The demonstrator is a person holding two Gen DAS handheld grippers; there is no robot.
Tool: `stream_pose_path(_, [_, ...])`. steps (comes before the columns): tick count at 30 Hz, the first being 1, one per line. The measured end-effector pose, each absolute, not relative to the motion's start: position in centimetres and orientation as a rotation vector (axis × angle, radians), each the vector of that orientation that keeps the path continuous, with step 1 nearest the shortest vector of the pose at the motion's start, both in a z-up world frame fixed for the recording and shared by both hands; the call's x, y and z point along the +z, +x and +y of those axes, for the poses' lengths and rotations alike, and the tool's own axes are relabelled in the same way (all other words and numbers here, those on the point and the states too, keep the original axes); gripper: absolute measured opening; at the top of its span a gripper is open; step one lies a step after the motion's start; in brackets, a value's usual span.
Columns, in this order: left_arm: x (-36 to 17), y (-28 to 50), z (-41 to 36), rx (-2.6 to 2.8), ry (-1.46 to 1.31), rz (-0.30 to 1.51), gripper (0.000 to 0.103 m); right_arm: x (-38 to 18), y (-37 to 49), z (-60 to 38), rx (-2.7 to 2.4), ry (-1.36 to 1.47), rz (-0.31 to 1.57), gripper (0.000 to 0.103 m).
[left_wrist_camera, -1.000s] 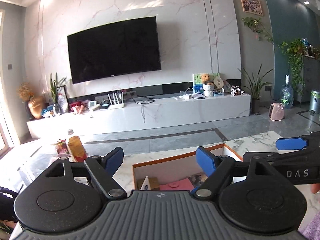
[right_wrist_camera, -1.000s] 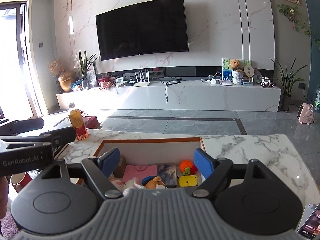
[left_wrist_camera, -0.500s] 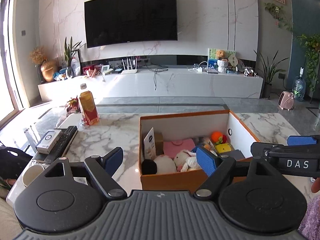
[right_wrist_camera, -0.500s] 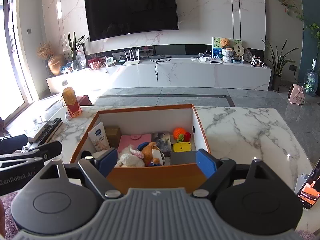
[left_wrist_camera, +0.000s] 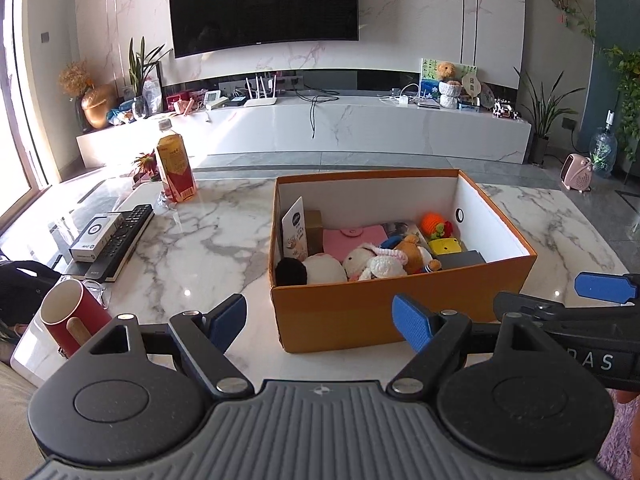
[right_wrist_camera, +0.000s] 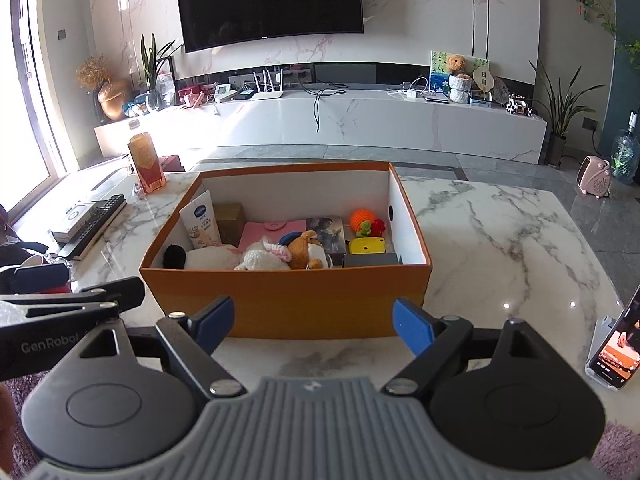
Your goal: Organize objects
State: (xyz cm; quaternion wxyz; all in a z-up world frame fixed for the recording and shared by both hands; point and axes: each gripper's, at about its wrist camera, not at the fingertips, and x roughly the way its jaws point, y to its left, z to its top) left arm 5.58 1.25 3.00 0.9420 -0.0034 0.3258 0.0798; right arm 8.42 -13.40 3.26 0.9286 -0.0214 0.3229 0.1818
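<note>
Left wrist view shows my left fingers [left_wrist_camera: 320,320] spread wide apart with nothing between them, hanging just above the near edge of the counter [left_wrist_camera: 208,240]. My right fingers [right_wrist_camera: 314,322] are wide apart too and hold nothing. They sit low at the same near edge, pointing at the front wall of the orange box [right_wrist_camera: 288,300].

The box stands in the middle of the counter. Inside it are small things all mixed up: a white tube [right_wrist_camera: 202,222] leaning in the far left corner, a pink pouch [right_wrist_camera: 274,230], a white bunny toy [right_wrist_camera: 262,258], a brown bear toy [right_wrist_camera: 306,250], an orange ball toy [right_wrist_camera: 362,218] and a yellow block [right_wrist_camera: 366,246].

A bottle [left_wrist_camera: 174,170], a remote [left_wrist_camera: 120,240] and a red mug [left_wrist_camera: 72,318] stand along the left edge of the counter, well apart from the box.

I cannot tell if the things are meant to go into the box or come out, so this could be early or late.

To do well, I would reach in from above, not bump the front wall, and pinch one soft toy at its middle so the others stay put. Both my hands are level, side by side, aiming forward.
</note>
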Motion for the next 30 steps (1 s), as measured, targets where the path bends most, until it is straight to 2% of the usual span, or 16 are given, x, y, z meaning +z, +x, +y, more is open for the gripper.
stream_pose_path(30, [3.28,5.39,1.02,0.158,0.023,0.668,0.090,3.28,7.59,-13.38,0.355,-0.072,0.654,0.087])
